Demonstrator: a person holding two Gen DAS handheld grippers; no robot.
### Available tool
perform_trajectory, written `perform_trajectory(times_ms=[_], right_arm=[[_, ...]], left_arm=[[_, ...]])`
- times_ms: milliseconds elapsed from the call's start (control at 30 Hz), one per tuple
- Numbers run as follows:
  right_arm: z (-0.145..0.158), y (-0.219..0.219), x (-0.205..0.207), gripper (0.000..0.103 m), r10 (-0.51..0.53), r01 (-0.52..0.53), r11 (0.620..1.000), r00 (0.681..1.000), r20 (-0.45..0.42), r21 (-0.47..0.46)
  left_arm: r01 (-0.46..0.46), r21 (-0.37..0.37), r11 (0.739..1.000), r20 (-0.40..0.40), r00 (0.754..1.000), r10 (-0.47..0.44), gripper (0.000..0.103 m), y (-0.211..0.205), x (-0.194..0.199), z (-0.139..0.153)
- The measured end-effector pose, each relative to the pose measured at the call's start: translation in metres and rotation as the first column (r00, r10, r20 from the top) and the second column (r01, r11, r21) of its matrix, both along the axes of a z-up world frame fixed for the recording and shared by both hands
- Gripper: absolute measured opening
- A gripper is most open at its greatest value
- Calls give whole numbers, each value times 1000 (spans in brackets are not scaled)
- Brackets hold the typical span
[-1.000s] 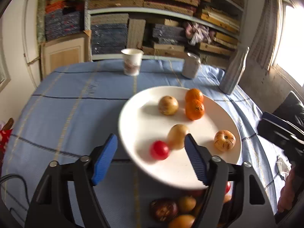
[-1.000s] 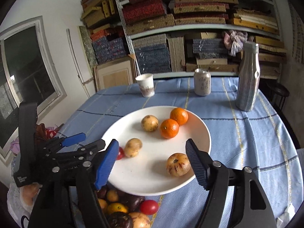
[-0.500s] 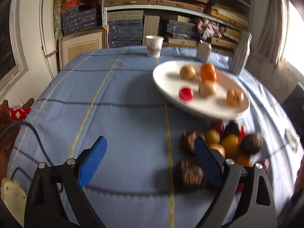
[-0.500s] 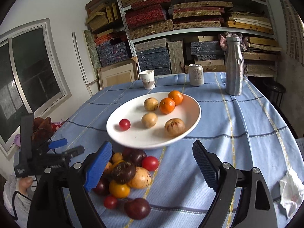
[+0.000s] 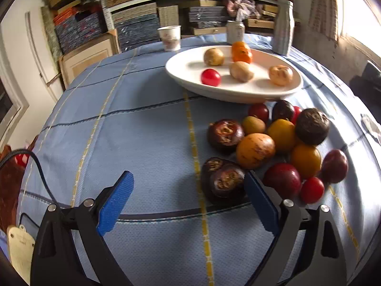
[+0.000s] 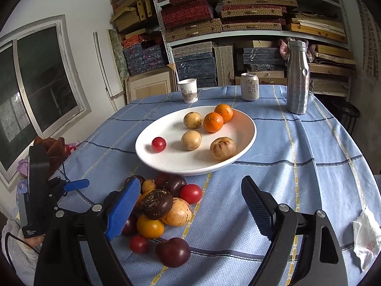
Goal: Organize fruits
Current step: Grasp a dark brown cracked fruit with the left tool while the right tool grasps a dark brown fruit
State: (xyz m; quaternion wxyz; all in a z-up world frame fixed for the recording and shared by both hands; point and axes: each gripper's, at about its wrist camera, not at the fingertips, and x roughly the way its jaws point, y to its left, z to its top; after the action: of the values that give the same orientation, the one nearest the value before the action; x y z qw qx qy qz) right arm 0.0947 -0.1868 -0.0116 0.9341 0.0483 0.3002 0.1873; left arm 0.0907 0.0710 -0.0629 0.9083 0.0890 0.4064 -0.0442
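Blue tablecloth (image 6: pixel 297 143): six fruits on plate (image 6: pixel 247 128), pile (image 6: pixel 162 205) still loose, left gripper (image 5: pixel 188 200) and right gripper (image 6: pixel 188 205) wide, empty.

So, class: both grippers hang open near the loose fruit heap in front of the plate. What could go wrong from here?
1. The heap of loose fruit is tightly packed; pulling one out may send round neighbours rolling across the tablecloth.
2. The left gripper has a dark fruit beside one finger; closing off-centre could push it away.
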Motion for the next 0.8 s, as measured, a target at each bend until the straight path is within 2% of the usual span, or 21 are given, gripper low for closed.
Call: perform_trajectory(times_ms=[200,267,400,533,667,767,800], right_arm=[[0,2,-1,88,4,-4,1000,1000,-1,-6],[-1,3,-1,88,5,-5,1000,1000,-2,-12],[-1,4,-1,88,6,-6,1000,1000,-2,-15],[-1,7,-2,88,13,-13,1000,1000,6,-27],[-5,20,-7,88,41,-39,995,999,22,-88],[-7,34,-13,88,66,-56,985,996,55,-163],[-8,39,-15,88,73,-61,981,995,61,-182]], left_arm=[[17,6,1000,-39,999,-17,95,-5,11,-6],[1,-2,1000,-51,999,-1,96,0,14,-7],[-66,54,996,-33,997,68,96,12,14,-8],[-71,36,997,-54,996,73,96,18,16,-9],[-60,11,998,-56,997,61,96,19,16,-9],[-67,-13,998,-23,997,67,93,19,14,-5],[-72,-9,997,-12,997,72,84,18,14,-4]])
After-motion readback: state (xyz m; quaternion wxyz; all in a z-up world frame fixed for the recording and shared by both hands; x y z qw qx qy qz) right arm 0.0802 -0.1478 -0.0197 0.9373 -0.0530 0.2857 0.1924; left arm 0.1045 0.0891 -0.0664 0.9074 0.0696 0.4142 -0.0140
